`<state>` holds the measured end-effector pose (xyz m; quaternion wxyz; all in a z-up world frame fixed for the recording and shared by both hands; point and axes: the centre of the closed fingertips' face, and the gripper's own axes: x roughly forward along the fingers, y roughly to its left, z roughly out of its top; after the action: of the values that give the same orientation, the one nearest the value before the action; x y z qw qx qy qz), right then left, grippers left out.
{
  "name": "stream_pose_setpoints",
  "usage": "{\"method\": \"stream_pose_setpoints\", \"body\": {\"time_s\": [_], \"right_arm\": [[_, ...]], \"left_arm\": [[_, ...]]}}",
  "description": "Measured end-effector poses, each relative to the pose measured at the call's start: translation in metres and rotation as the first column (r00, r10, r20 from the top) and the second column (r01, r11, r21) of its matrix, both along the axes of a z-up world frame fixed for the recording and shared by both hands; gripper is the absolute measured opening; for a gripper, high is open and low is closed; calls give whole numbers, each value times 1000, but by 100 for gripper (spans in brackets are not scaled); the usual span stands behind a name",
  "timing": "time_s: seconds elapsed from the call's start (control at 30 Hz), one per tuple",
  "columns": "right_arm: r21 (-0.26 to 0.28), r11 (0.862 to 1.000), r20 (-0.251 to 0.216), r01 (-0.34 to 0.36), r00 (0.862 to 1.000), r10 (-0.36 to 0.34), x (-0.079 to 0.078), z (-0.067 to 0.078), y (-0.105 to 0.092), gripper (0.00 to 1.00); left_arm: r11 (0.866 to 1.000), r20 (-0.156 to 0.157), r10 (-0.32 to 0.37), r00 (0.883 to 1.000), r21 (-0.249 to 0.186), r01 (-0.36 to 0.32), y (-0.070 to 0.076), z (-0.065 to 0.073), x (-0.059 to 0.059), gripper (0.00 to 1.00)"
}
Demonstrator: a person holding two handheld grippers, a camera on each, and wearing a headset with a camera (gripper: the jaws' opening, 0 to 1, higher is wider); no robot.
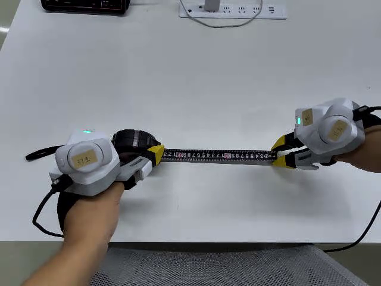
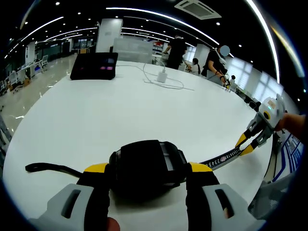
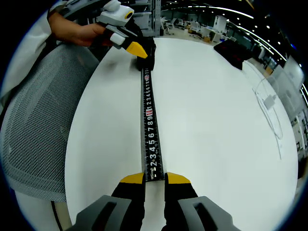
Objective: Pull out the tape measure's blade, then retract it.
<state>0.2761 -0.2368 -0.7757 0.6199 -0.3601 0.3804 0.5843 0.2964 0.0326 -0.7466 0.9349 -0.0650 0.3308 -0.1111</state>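
A black tape measure case (image 1: 132, 141) (image 2: 147, 166) sits on the white table (image 1: 190, 77), and my left gripper (image 1: 150, 158) (image 2: 149, 168) is shut on it from both sides. Its dark blade (image 1: 219, 156) (image 3: 150, 130) with white numbers runs out to the right, low over the table. My right gripper (image 1: 281, 154) (image 3: 154, 179) is shut on the blade's end. In the left gripper view the blade (image 2: 222, 158) leads to the right gripper (image 2: 246, 143). The case's black wrist strap (image 1: 40, 154) (image 2: 45, 168) trails left.
A white power strip (image 1: 232, 9) with a plugged-in charger and cable lies at the table's far edge, beside a black device (image 1: 86, 5). A grey mesh chair (image 1: 208, 265) (image 3: 36, 130) stands at the near edge. People stand in the background in the left gripper view.
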Motion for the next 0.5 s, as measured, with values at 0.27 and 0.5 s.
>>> {"method": "stream_pose_setpoints", "body": {"time_s": [0.27, 0.5], "right_arm": [[-1, 1000, -2, 3, 1000, -3, 0, 0, 0, 11], [-3, 1000, -14, 7, 1000, -7, -1, 1, 0, 10]], "left_arm": [[1000, -16, -3, 1000, 14, 3, 0, 0, -1, 59], [1000, -29, -7, 1000, 17, 8, 0, -1, -1, 58]]}}
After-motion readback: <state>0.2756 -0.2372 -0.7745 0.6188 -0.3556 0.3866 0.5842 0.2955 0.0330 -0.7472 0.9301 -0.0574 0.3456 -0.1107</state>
